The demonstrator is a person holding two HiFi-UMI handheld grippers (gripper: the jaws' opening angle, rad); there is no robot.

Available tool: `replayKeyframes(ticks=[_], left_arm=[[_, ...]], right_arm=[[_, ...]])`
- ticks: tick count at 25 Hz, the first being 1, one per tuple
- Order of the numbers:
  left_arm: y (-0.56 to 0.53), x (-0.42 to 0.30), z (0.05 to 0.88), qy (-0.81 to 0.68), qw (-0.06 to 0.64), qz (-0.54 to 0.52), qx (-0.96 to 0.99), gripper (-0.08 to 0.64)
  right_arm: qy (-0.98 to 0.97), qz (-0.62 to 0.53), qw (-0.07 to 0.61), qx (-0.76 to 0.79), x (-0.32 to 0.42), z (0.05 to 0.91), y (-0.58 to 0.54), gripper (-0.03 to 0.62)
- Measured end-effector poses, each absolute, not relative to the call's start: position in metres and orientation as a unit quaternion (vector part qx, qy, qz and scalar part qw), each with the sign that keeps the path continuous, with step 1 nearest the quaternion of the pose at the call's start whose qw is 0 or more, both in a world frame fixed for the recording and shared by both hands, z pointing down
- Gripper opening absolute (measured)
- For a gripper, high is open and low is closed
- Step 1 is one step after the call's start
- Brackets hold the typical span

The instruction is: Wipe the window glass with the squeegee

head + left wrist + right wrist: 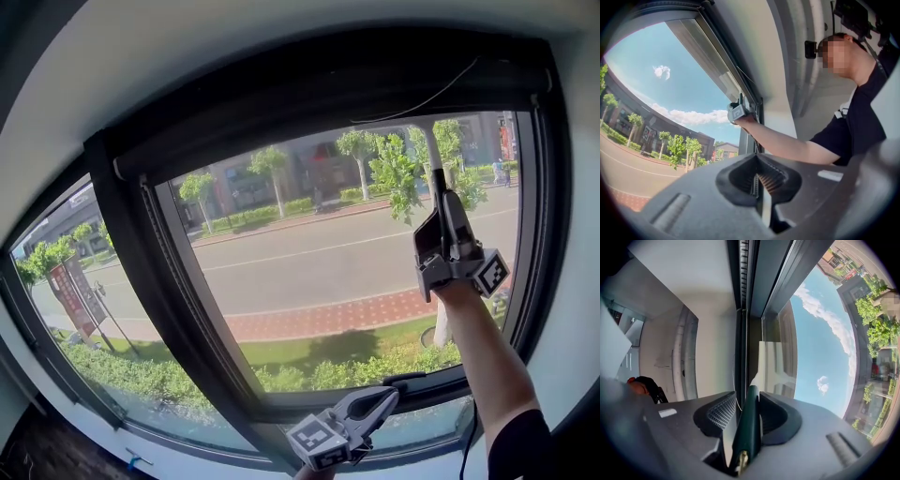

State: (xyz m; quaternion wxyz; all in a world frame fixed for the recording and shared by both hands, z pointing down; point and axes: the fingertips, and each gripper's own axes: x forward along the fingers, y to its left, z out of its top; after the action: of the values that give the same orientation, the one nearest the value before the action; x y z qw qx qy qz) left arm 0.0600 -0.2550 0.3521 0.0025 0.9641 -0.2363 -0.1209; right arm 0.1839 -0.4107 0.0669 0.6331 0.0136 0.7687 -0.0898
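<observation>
Two grippers are in front of the window glass (309, 267), well apart from each other. The right gripper (441, 225) is high at the right part of the pane. Its jaws are clamped on the handle of the squeegee (434, 159), which goes up from the jaws to the top edge of the glass, just under the upper frame (328, 103). Between this gripper and the right side frame (542, 225) there is only a narrow strip of glass. To its left the pane is wide and free as far as the slanted dark mullion (178, 309). The left gripper (386, 399) hangs low, in front of the bottom rail (450, 380), with its jaws together and nothing between them.

The head view gives the squeegee only as a thin pale rod against the trees (398, 173). The right gripper view shows that the handle is dark green and lies close along the frame channel, with glass and sky (825, 348) at its right. The left gripper view shows what the head view does not: the person's bare arm (787, 145) reaching to the right gripper, and the white wall (773, 61) beside the frame. Whether the blade touches the glass I cannot tell
</observation>
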Motion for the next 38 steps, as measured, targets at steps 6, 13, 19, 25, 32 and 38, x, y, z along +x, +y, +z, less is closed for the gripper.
replayKeyframes(ticks=[6, 13, 19, 25, 32, 38], left_arm=[[-0.253, 0.059, 0.344, -0.231, 0.000, -0.114, 0.966, 0.003], [-0.247, 0.056, 0.356, -0.220, -0.001, -0.102, 0.970, 0.003], [-0.238, 0.061, 0.354, -0.215, 0.009, -0.098, 0.972, 0.003], [-0.234, 0.055, 0.359, -0.219, 0.016, -0.098, 0.971, 0.002], [-0.230, 0.051, 0.365, -0.219, 0.019, -0.099, 0.971, 0.003], [-0.229, 0.050, 0.365, -0.218, 0.024, -0.100, 0.971, 0.003]], right_arm=[[0.777, -0.071, 0.626, 0.005, 0.189, 0.078, -0.420, 0.160], [0.774, -0.091, 0.626, 0.006, 0.185, 0.094, -0.410, 0.160], [0.773, -0.103, 0.626, -0.004, 0.189, 0.110, -0.410, 0.160], [0.759, -0.127, 0.639, 0.013, 0.177, 0.099, -0.386, 0.160], [0.768, -0.118, 0.629, -0.006, 0.187, 0.126, -0.397, 0.161], [0.774, -0.113, 0.622, -0.017, 0.192, 0.143, -0.404, 0.161]])
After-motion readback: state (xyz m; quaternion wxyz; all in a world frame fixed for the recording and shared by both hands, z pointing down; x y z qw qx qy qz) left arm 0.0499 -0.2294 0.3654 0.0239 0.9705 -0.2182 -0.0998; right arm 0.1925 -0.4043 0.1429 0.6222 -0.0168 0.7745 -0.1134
